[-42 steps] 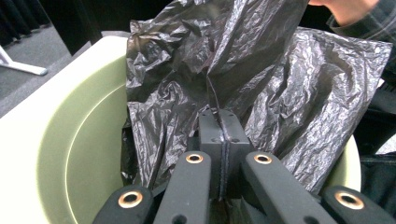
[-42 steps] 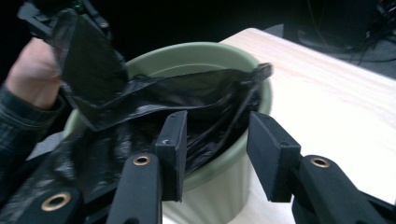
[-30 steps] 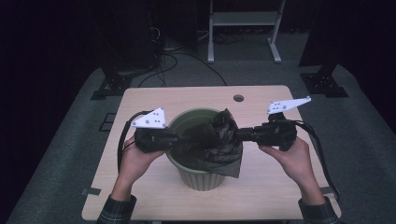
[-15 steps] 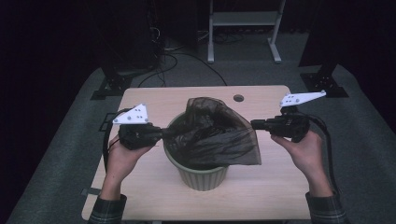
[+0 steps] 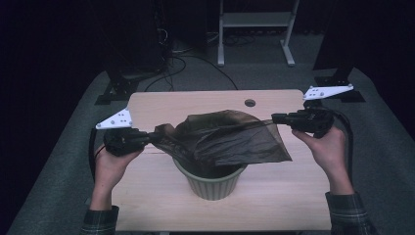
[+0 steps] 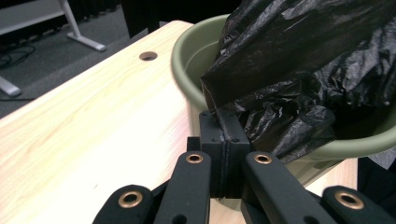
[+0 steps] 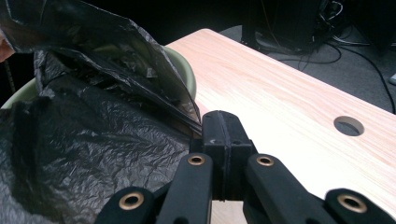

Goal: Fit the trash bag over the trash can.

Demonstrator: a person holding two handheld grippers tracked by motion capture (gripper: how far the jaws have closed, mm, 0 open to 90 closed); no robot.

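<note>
Your left tongs (image 5: 149,138), at the left of the high view, are clamped on one edge of the black bin liner (image 5: 230,142); your right tongs (image 5: 276,118), at the right, are clamped on the opposite edge. The liner hangs stretched between them at frame centre, sagging into the green bin (image 5: 211,181) on the counter (image 5: 166,105). Compared with a second ago, both tongs sit farther apart and the liner's mouth is spread wider over the bin. No readable writing shows.
</note>
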